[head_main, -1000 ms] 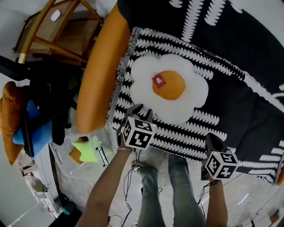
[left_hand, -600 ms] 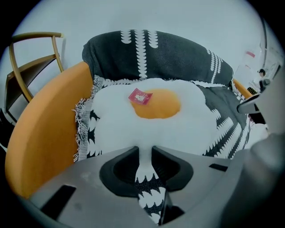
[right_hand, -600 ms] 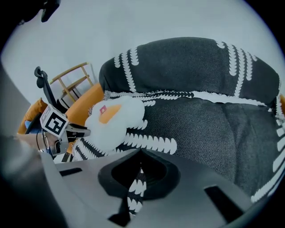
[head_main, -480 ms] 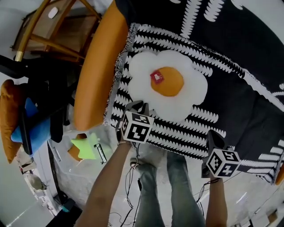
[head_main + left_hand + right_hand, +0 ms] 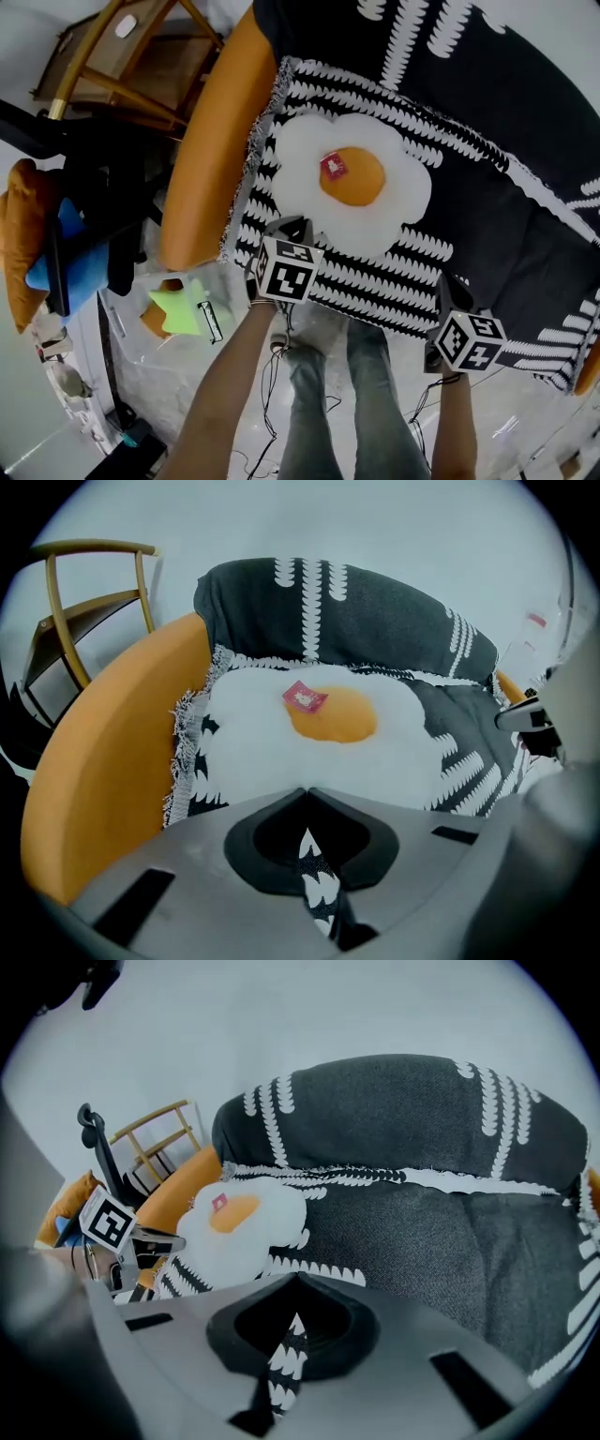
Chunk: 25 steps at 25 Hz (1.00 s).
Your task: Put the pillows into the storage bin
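A fried-egg pillow [image 5: 352, 183] [image 5: 328, 728] [image 5: 239, 1222], white with an orange yolk and a small red tag, lies on a black-and-white fringed blanket [image 5: 487, 216] spread over an orange sofa. My left gripper [image 5: 291, 230] [image 5: 306, 791] sits at the blanket's near edge, just below the pillow. Its jaws have just been closing, and a fold of the patterned blanket is pinched between them. My right gripper [image 5: 448, 286] [image 5: 296, 1279] is further right on the same edge, shut on another fold of the blanket.
The orange sofa arm [image 5: 202, 159] rises left of the blanket, with a wooden chair [image 5: 122, 66] behind it. A green star pillow [image 5: 183, 309] lies in a clear bin [image 5: 122, 361] at lower left. Blue and orange cushions [image 5: 47, 253] sit at far left. The person's legs [image 5: 319, 394] stand below.
The right gripper has shifted slightly along the blanket's edge. The left gripper stays at the edge below the egg pillow.
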Each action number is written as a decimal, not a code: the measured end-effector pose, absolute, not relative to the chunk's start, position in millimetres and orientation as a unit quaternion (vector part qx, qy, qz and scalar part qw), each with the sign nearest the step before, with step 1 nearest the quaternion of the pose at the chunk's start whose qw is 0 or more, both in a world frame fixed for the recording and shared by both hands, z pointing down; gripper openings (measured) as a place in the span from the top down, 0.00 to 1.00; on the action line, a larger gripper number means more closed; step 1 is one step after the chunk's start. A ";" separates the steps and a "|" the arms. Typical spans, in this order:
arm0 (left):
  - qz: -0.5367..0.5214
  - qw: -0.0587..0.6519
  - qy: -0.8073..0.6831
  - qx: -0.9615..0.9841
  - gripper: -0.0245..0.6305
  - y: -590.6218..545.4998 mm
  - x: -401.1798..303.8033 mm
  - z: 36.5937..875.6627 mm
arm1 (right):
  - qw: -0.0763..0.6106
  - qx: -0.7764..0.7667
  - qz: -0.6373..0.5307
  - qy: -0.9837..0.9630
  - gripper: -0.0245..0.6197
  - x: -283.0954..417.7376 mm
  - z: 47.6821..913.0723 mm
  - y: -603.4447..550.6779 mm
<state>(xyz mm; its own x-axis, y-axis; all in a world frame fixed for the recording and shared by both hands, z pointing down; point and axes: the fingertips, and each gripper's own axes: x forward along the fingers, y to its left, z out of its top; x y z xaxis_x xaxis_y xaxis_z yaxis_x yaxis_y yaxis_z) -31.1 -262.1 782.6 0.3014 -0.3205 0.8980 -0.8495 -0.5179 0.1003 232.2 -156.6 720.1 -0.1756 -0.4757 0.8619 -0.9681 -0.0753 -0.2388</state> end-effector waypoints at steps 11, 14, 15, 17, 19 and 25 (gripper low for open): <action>0.443 0.247 -0.410 0.758 0.95 -271.2 -18.7 690.6 | 0.244 0.601 0.415 -0.638 0.96 242.7 651.4 -166.6; 0.436 0.232 -0.419 0.762 0.95 -280.6 -22.2 652.6 | 0.230 0.605 0.400 -0.649 0.96 238.7 620.9 -182.6; 0.438 0.226 -0.422 0.761 0.95 -280.7 -24.9 643.2 | 0.226 0.605 0.397 -0.652 0.96 236.9 613.3 -185.2; 0.444 0.216 -0.429 0.757 0.95 -276.6 -31.3 629.9 | 0.221 0.607 0.390 -0.657 0.96 234.0 602.2 -186.7; 0.446 0.214 -0.436 0.752 0.95 -270.3 -39.6 616.9 | 0.214 0.608 0.383 -0.662 0.96 229.5 591.4 -188.1; 0.445 0.217 -0.470 0.731 0.95 -243.5 -81.9 572.5 | 0.200 0.589 0.374 -0.688 0.96 198.1 552.3 -193.1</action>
